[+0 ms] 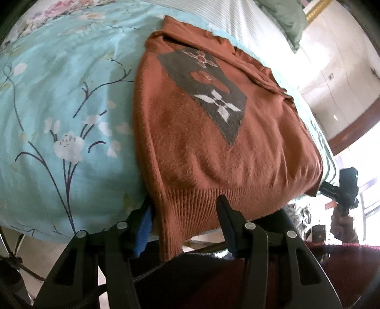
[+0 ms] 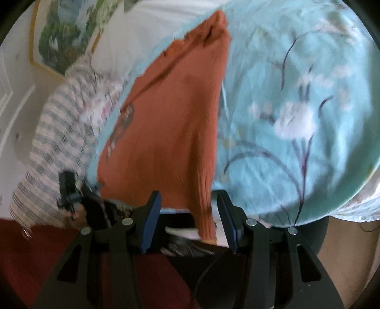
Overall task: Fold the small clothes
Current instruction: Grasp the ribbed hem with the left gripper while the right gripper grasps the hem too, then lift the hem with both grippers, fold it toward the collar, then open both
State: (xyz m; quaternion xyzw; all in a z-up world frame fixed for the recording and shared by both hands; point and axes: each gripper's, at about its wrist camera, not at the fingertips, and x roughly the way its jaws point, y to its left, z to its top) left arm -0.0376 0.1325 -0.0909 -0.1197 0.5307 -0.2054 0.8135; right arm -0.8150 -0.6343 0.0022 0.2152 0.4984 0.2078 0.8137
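Sweater (image 1: 201,142), one, rust-orange knit, is laid flat on a bed covered by one light-blue floral quilt (image 1: 59,95); its ribbed hem hangs over the near bed edge. One dark grey diamond patch with flower motifs (image 1: 206,95) is seen on its front.

Two claws are counted, one per hand. Left claw (image 1: 185,223) is seen at the hem, fingers spread to either side of the hem's left corner; blue pad (image 1: 144,228) of the left finger sits beside the cloth, and no pinch is made out. Right claw (image 2: 190,218) is seen at the hem's other corner, which hangs between its two spread fingers; pads are not pressed on it. Each claw also shows small at the edge of the other's view.

One striped cloth (image 2: 52,133) is seen beyond the sweater in the right wrist view, blurred. One framed picture (image 2: 61,40) is seen on the wall. One green pillow (image 1: 285,16) is seen at the far bed end.
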